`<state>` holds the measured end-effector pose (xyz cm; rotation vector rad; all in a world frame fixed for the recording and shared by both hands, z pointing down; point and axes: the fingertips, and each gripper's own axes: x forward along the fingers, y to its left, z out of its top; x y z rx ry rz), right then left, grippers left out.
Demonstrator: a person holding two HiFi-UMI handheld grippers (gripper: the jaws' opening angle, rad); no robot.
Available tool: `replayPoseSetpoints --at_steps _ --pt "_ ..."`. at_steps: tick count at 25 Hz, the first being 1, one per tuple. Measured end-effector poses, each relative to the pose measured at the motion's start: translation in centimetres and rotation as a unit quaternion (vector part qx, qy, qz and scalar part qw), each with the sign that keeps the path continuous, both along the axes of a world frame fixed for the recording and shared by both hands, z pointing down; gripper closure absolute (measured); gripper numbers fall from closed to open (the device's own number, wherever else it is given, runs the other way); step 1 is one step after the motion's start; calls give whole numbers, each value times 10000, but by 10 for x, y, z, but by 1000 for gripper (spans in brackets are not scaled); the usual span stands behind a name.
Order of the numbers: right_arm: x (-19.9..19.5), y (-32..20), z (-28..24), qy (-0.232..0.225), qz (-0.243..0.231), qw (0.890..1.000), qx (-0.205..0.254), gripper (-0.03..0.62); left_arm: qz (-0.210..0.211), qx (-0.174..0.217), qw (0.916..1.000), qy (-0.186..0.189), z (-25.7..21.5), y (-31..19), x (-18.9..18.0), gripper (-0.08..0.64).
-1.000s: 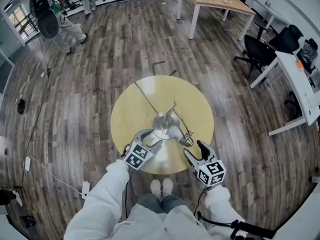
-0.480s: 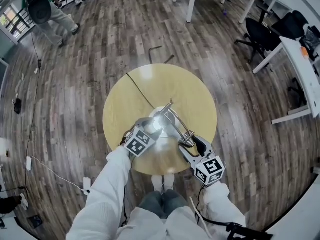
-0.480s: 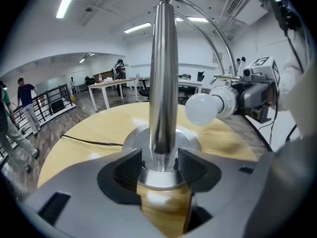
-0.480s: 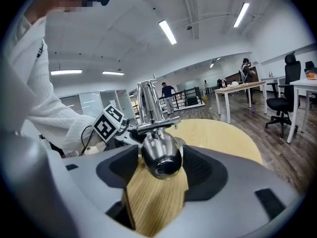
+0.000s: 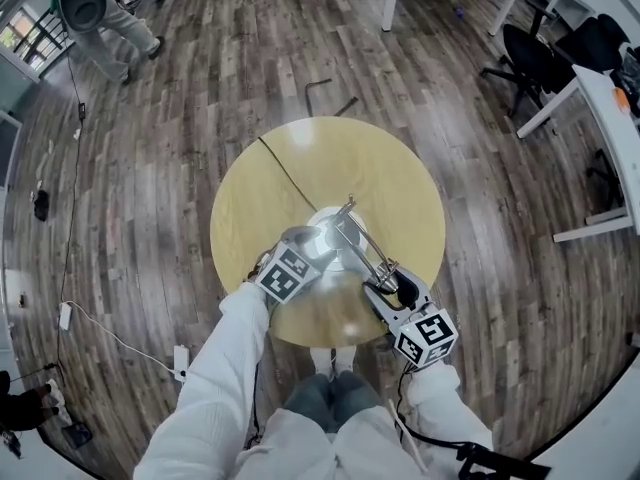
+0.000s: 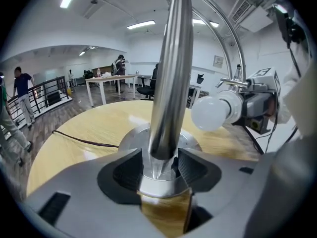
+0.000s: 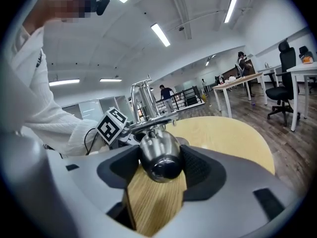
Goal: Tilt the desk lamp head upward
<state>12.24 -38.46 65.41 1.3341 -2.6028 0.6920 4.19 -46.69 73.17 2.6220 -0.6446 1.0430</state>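
Observation:
A chrome desk lamp stands in the middle of a round yellow table. My left gripper is shut on the lamp's upright post just above the round base. My right gripper is shut on the chrome lamp head, which fills the space between its jaws. The white bulb sticks out of the head towards the post, level and low over the table. In the left gripper view the right gripper shows behind the bulb.
A dark power cord runs from the lamp base across the table to its far edge. Black office chairs and a white desk stand at the right. A person stands far back left on the wood floor.
My right gripper has moved in from the table's near edge and shut on the lamp head. The left gripper stays at the post by the base.

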Motion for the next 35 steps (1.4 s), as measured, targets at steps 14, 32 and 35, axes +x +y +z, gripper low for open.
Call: replayPoseSetpoints --at_steps 14,32,35 --pt "13 21 -31 363 223 9990 97 313 -20 76 10000 -50 -1 3 -3 333" --pt "37 45 -158 999 356 9893 997 314 61 -150 9991 -380 -2 8 -1 333" --pt "36 43 -184 1100 326 9867 1154 316 98 -160 9990 -396 -3 8 1 333"
